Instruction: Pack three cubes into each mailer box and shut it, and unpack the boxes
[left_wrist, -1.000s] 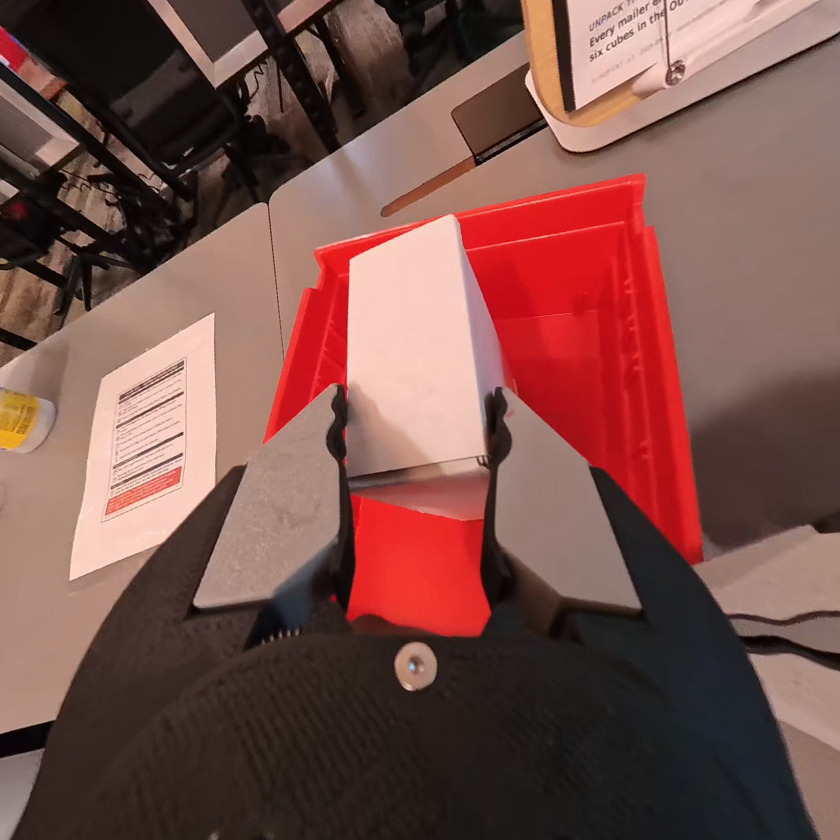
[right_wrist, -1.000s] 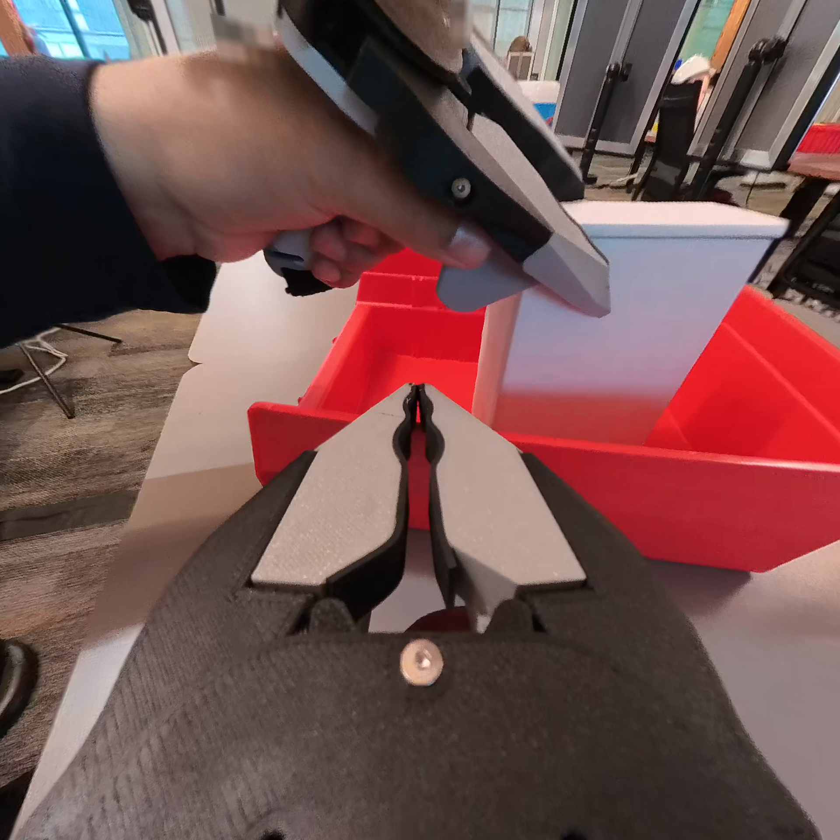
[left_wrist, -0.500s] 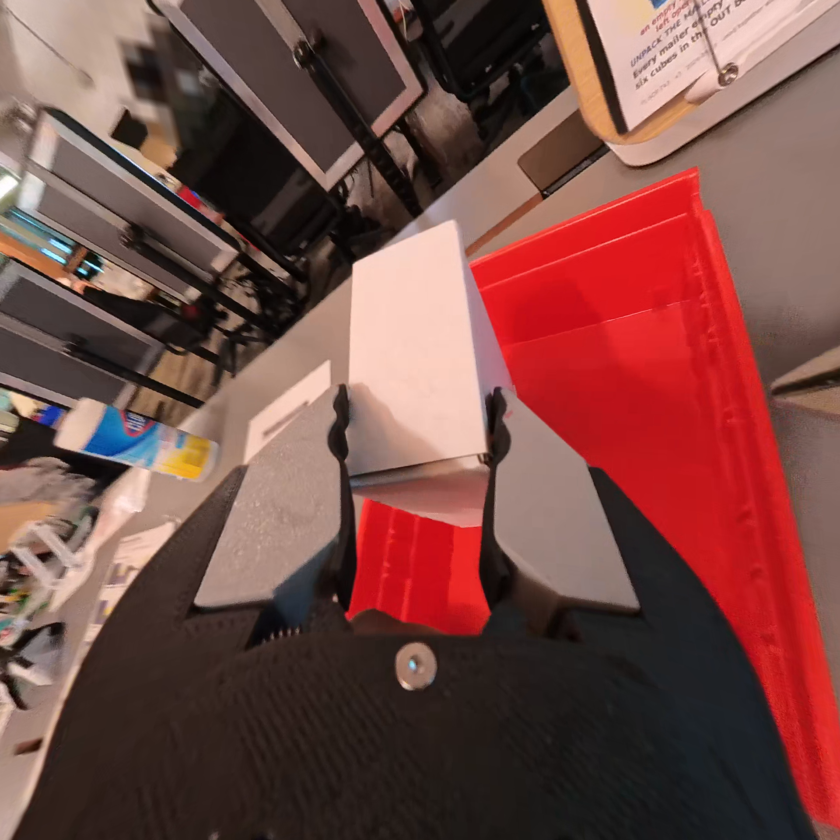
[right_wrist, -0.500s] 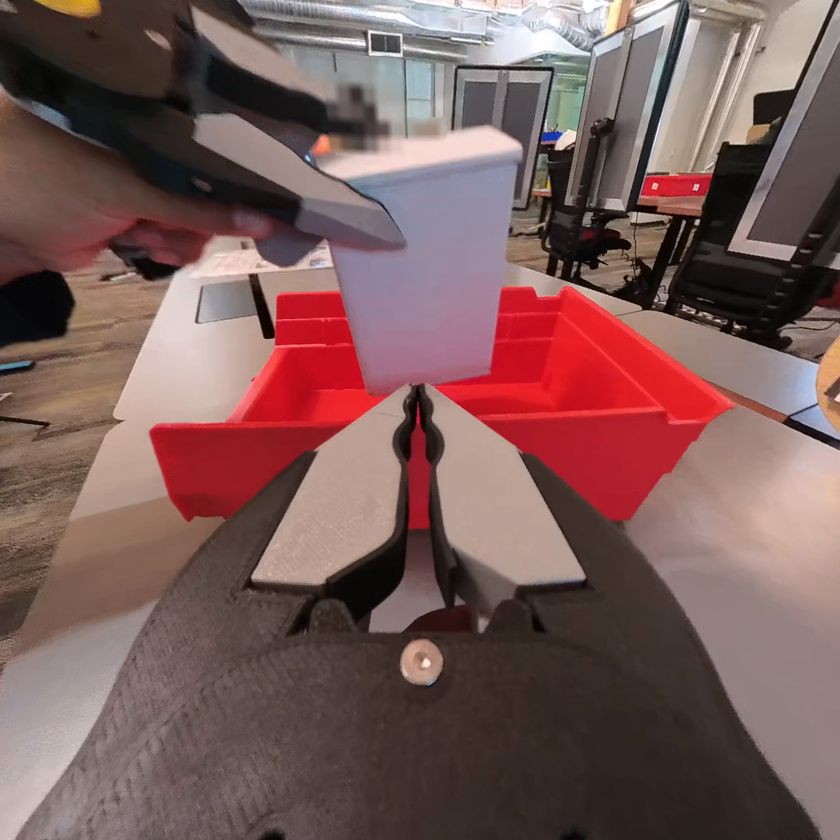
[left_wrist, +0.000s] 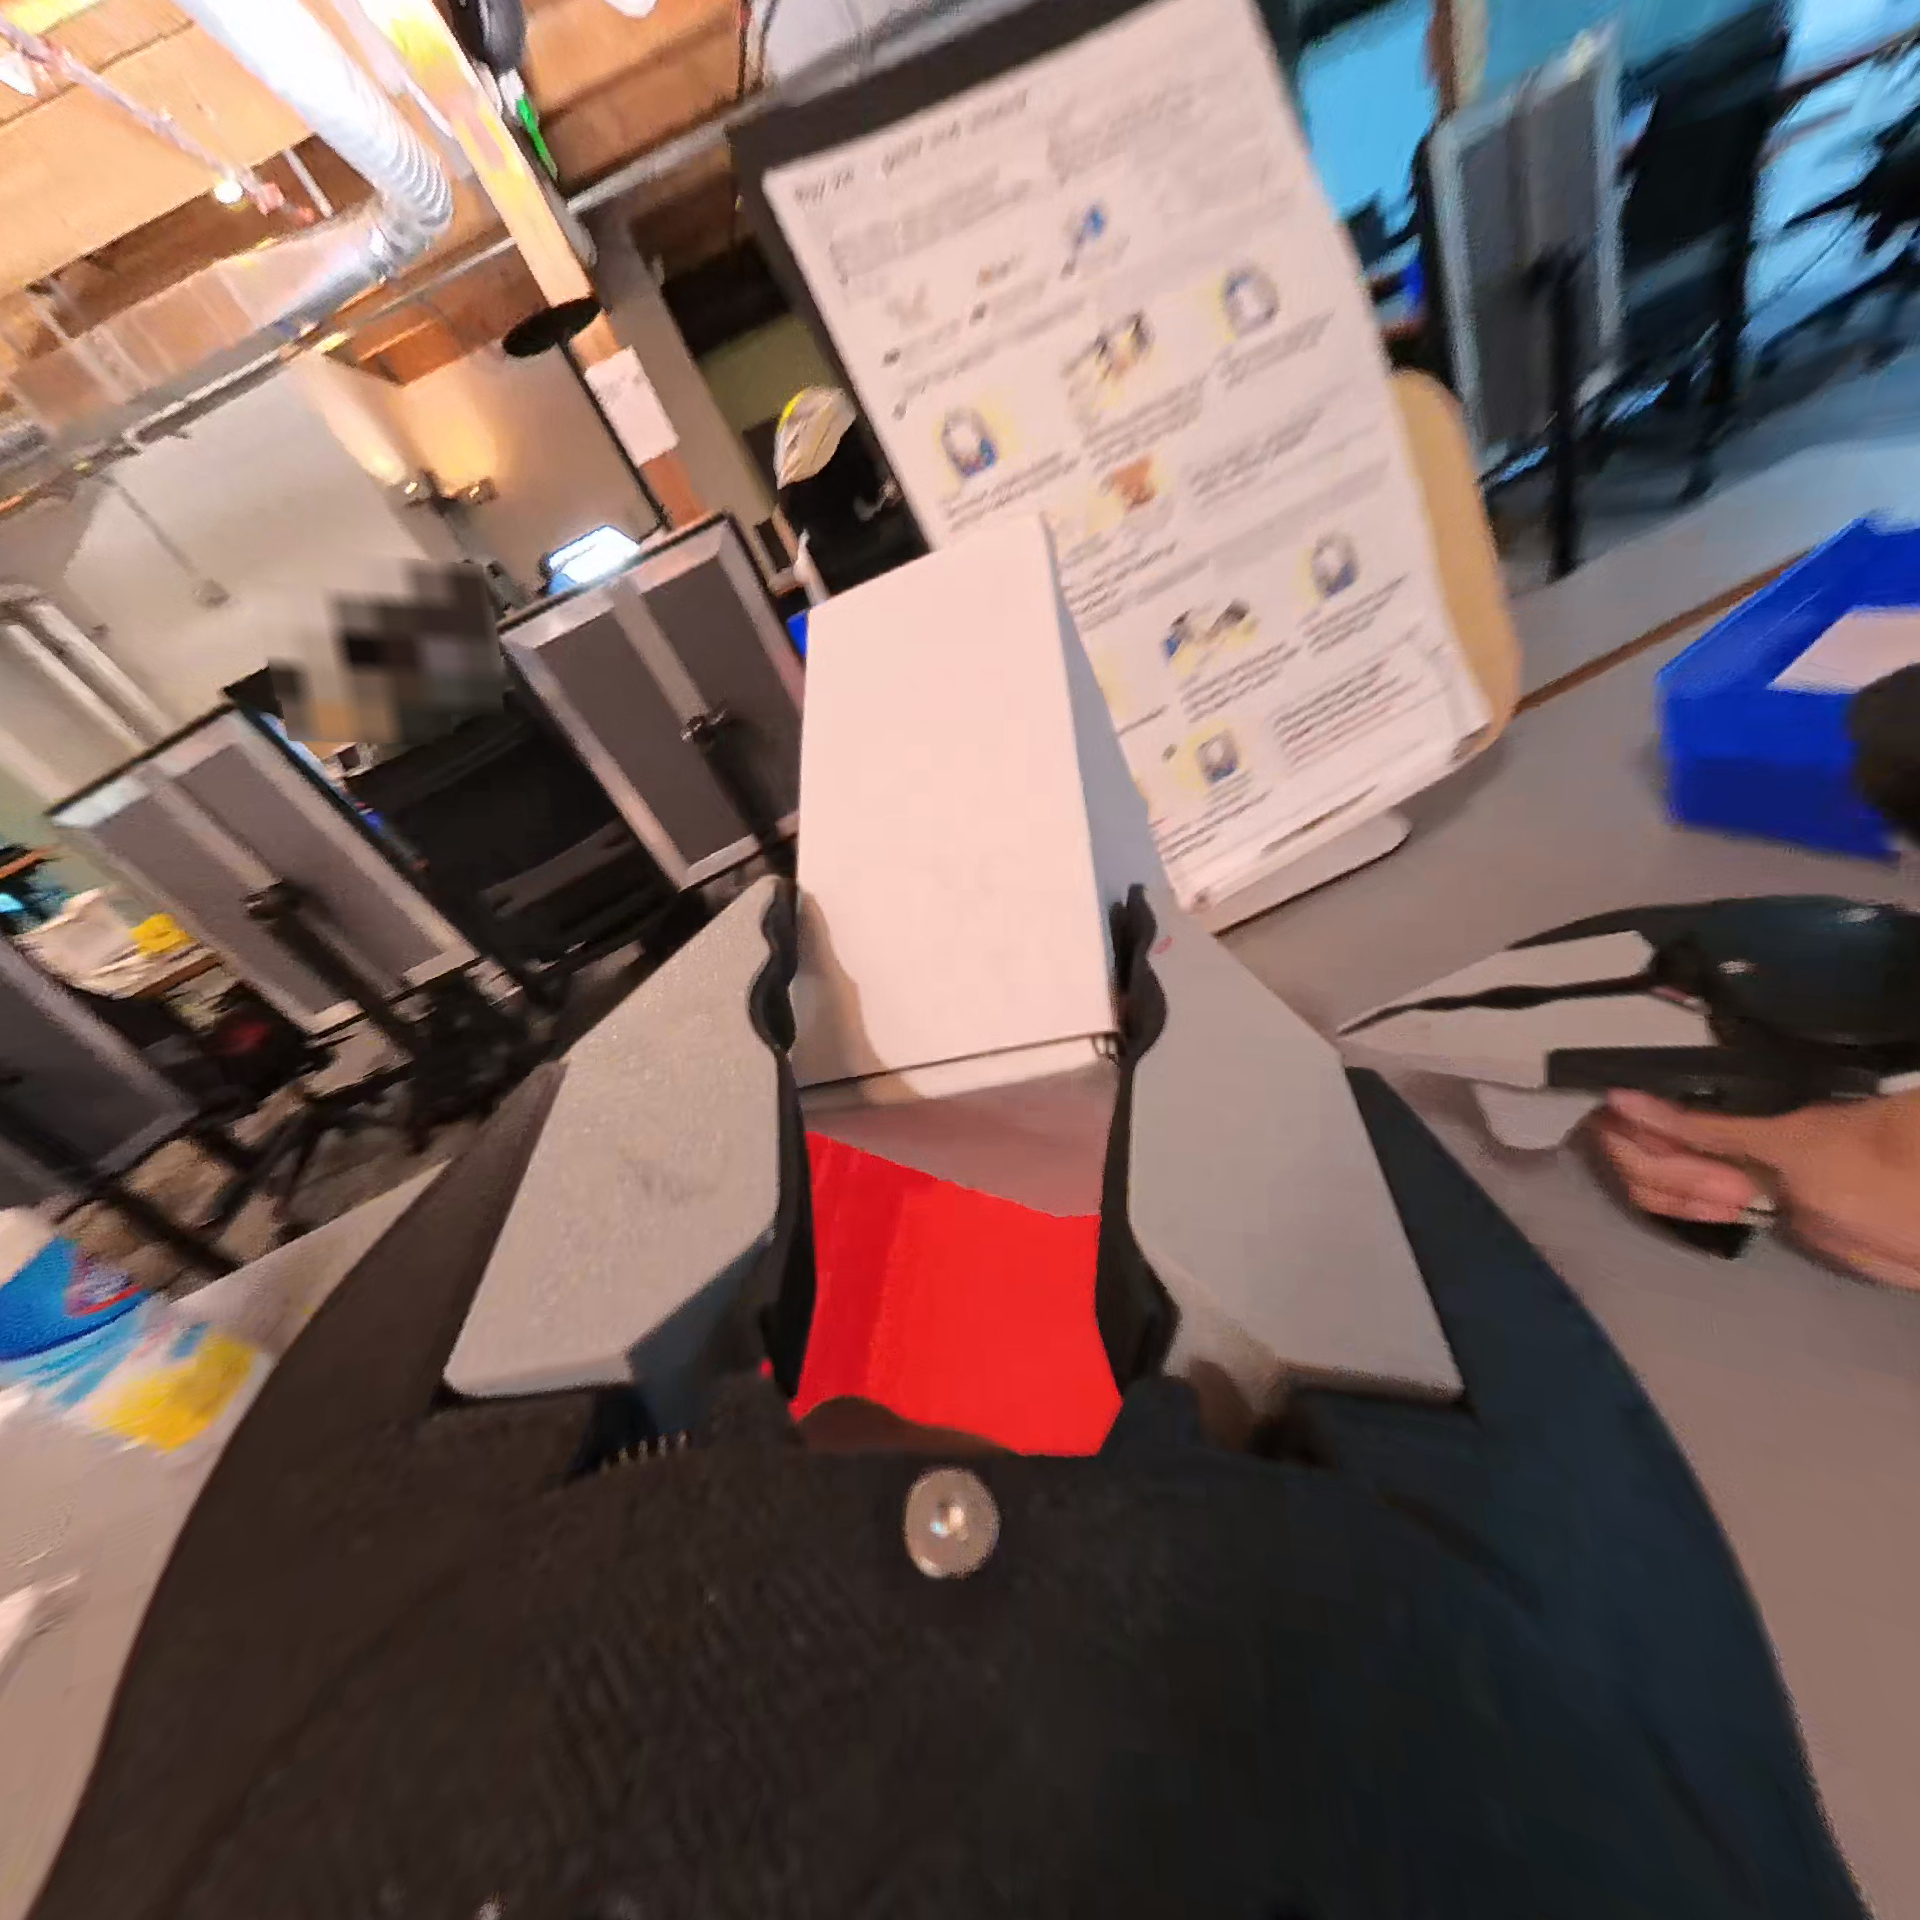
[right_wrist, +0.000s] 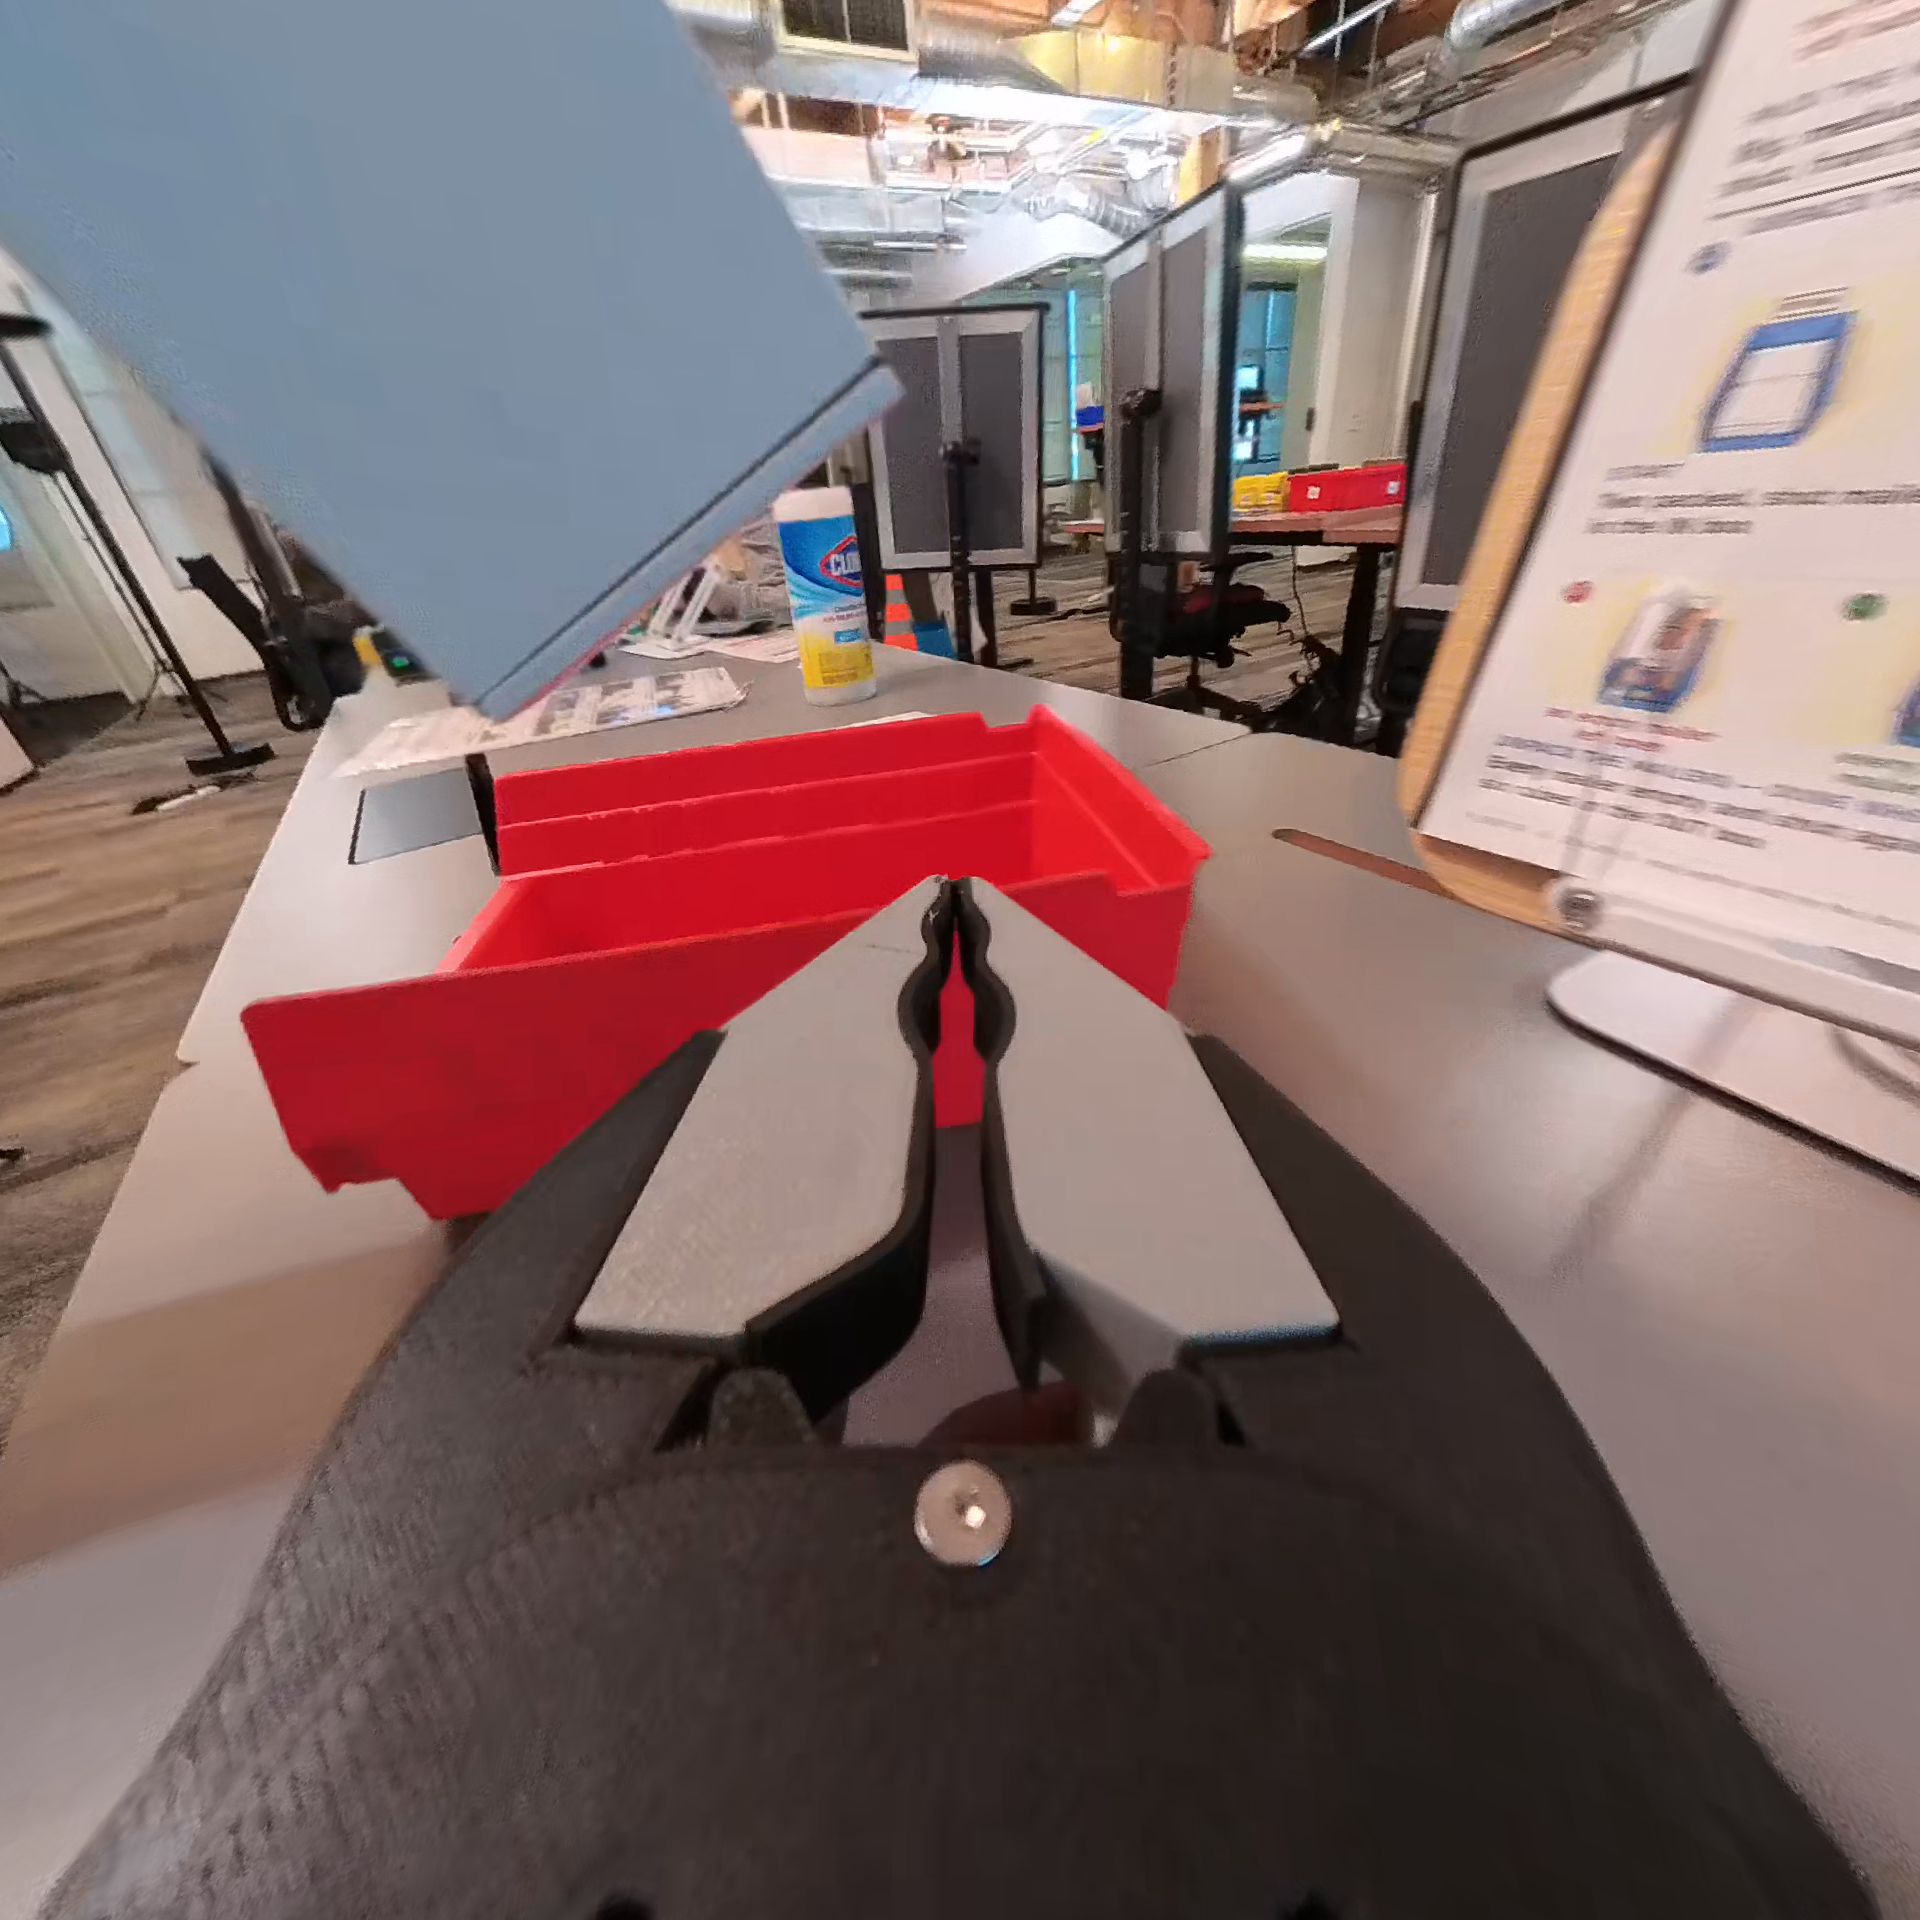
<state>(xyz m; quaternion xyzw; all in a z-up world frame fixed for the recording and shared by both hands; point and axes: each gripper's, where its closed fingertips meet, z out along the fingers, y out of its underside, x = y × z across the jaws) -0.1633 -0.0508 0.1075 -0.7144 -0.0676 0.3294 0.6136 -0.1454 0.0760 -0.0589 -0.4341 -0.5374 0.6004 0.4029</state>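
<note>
Since a second ago we have lifted the white box (left_wrist: 951, 821) clear out of the red bin (right_wrist: 727, 935) and swung it up; it was standing inside the bin then, and now it hangs in the air above the table (right_wrist: 1455, 1039). Our left gripper (left_wrist: 951, 977) pinches the box's near end, one finger against each side, with the box pointing away from us towards the instruction board (left_wrist: 1143, 416). Only a patch of red bin shows below it, between the fingers. In the right wrist view the same box fills the upper left as a tilted slab (it looks bluish there, in shade), its lower corner above the bin's far left end.

Our right gripper (right_wrist: 951, 904) has its fingers pressed together with nothing between them, tips low over the table just in front of the bin's near wall. The left view shows it off to the right in a hand (left_wrist: 1787, 1174), well apart from the box.

We see nothing in the bin: bare red floor and stepped ledges along the far wall. A blue bin (left_wrist: 1787, 727) sits at the far right, and we cannot tell what it holds.

The bin lies slantwise, its left end near the table's left edge. Bare tabletop runs between the bin's right end and the board's base (right_wrist: 1714, 1029). A wipes canister (right_wrist: 826, 603) stands beyond the bin, by some papers (right_wrist: 634, 701).
</note>
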